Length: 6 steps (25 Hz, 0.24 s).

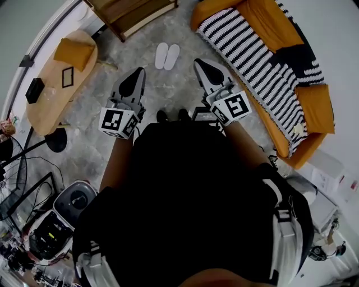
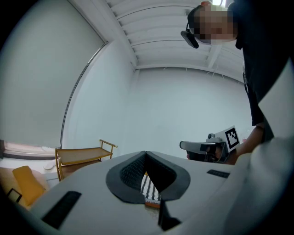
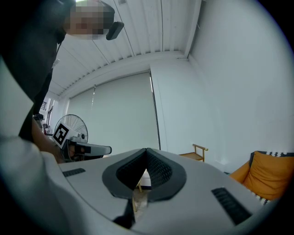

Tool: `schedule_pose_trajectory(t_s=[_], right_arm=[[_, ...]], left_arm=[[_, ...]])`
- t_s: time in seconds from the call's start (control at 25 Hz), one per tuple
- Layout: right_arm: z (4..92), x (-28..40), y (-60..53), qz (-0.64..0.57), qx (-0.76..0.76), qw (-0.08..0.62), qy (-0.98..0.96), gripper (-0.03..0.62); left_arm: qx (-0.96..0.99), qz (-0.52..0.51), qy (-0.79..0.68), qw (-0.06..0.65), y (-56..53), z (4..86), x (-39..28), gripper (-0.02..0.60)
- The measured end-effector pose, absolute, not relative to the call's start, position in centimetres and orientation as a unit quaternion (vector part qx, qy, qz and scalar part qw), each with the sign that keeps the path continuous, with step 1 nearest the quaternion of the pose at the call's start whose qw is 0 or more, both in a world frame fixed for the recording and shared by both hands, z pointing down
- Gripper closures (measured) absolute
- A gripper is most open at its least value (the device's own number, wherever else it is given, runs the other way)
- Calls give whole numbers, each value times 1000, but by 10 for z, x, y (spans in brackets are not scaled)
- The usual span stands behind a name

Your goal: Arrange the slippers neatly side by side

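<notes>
Two white slippers [image 1: 166,56] lie close together, side by side, on the grey floor ahead of the person's feet. My left gripper [image 1: 138,73] is held up at waist height, short of the slippers and to their left, shut with nothing in it. My right gripper [image 1: 201,63] is level with it on the right, also shut and empty. In the left gripper view the jaws [image 2: 145,154] meet tip to tip and point at the wall, with the right gripper [image 2: 202,148] beside them. The right gripper view shows its closed jaws [image 3: 146,150] and the left gripper [image 3: 87,149].
An orange sofa [image 1: 314,101] with a black-and-white striped blanket [image 1: 252,56] runs along the right. A wooden cart [image 1: 134,14] stands beyond the slippers. An oval wooden table [image 1: 53,84] with an orange cushion is at the left. A fan and a floor appliance [image 1: 73,202] sit lower left.
</notes>
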State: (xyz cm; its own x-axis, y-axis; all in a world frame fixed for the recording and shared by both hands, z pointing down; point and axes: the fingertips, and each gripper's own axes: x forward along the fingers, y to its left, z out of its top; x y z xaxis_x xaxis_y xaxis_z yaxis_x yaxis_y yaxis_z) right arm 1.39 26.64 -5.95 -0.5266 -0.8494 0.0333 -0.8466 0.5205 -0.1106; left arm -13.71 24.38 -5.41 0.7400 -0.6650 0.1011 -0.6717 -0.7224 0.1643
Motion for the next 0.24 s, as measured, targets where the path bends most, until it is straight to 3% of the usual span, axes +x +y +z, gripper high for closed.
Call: schedule_pose_trajectory(t_s=[0.24], right_arm=[[-61,8,268,-56,-483,5,874,565]], left_arm=[[932,8,-347,102,244,-60,-139,568]])
